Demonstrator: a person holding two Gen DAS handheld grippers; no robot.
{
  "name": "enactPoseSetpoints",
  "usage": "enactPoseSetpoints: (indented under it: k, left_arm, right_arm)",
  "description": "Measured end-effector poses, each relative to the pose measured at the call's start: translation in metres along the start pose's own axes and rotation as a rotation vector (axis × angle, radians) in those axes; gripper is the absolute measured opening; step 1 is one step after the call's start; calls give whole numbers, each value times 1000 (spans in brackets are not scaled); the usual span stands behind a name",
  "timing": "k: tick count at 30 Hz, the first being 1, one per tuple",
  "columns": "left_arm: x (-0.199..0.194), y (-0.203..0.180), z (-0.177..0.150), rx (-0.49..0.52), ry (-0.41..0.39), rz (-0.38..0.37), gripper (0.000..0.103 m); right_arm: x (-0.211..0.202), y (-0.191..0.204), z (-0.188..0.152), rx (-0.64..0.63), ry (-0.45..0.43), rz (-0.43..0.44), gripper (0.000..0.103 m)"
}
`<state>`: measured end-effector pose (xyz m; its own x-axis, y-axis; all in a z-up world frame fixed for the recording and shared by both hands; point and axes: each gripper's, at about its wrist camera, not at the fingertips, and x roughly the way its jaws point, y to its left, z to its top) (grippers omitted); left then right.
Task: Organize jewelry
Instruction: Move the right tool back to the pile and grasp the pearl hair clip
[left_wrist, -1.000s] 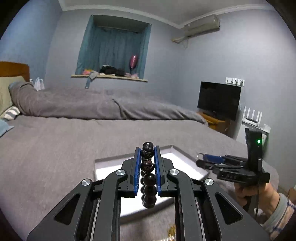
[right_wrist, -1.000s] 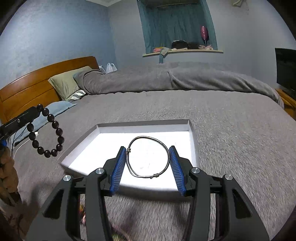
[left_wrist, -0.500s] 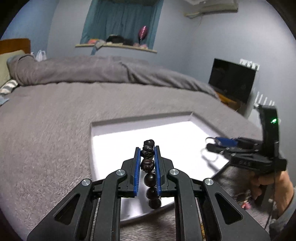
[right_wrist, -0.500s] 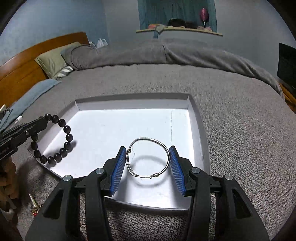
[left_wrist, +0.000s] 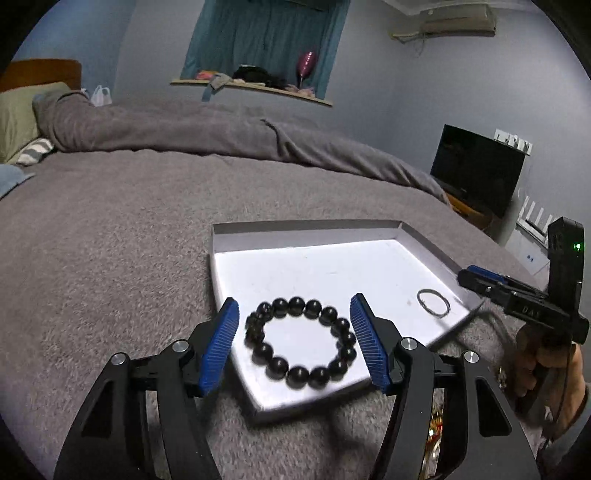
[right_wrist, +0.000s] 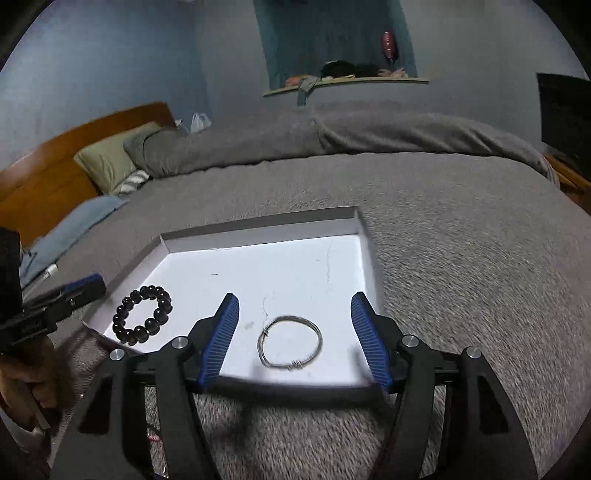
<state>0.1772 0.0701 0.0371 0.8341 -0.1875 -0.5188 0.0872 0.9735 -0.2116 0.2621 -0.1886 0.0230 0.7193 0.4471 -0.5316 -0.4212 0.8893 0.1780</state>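
Note:
A shallow white tray (left_wrist: 332, 227) (right_wrist: 266, 225) lies on the grey bedspread. A dark beaded bracelet (left_wrist: 300, 341) (right_wrist: 142, 319) lies flat in the tray's near left corner. My left gripper (left_wrist: 294, 339) frames it; its jaws are opening and the blue pads stand clear of the beads. A thin silver wire bangle (right_wrist: 290, 347) (left_wrist: 433, 301) rests flat near the tray's front edge. My right gripper (right_wrist: 294, 338) straddles it, jaws opening, pads apart from the wire. Each gripper shows in the other's view: the right gripper (left_wrist: 480, 277) and the left gripper (right_wrist: 79, 288).
The grey bedspread (left_wrist: 110, 240) surrounds the tray. A rolled grey duvet (right_wrist: 332, 136) and pillows (right_wrist: 107, 166) lie at the far end by a wooden headboard (right_wrist: 44, 177). A television (left_wrist: 476, 170) stands on the right. Small gold items (left_wrist: 436, 432) lie near the front edge.
Both grippers came down over the tray. The left one let go of the beaded bracelet, which now lies flat. The right one widened and released the silver bangle onto the tray.

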Motion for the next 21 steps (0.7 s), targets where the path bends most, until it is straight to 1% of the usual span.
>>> enactPoseSetpoints:
  k: [2, 5, 8, 14, 17, 18, 20, 21]
  left_arm:
    - [-7, -2, -5, 12, -4, -8, 64]
    - [-20, -9, -9, 37, -37, -11, 75]
    - [-32, -15, -15, 65, -62, -22, 75]
    - [-50, -27, -42, 91, -42, -73, 75]
    - [-55, -36, -57, 114, -19, -84, 75]
    - [-57, -39, -60, 122, -19, -86, 75]
    - [-62, -43, -63, 144, -30, -90, 76]
    - [-63, -45, -64, 151, -35, -92, 80]
  right_arm:
    - [-9, -4, -5, 15, -14, -1, 63]
    - [-21, -11, -12, 39, -24, -5, 63]
    - [-31, -19, -22, 70, -18, -2, 63]
    - [-57, -22, -44, 97, -12, 2, 63]
    - [-67, -24, -53, 116, -10, 12, 67]
    - [-71, -25, -56, 120, -11, 14, 69]
    - [-75, -24, -60, 122, -13, 12, 69]
    - [-79, -25, -62, 125, -15, 13, 69]
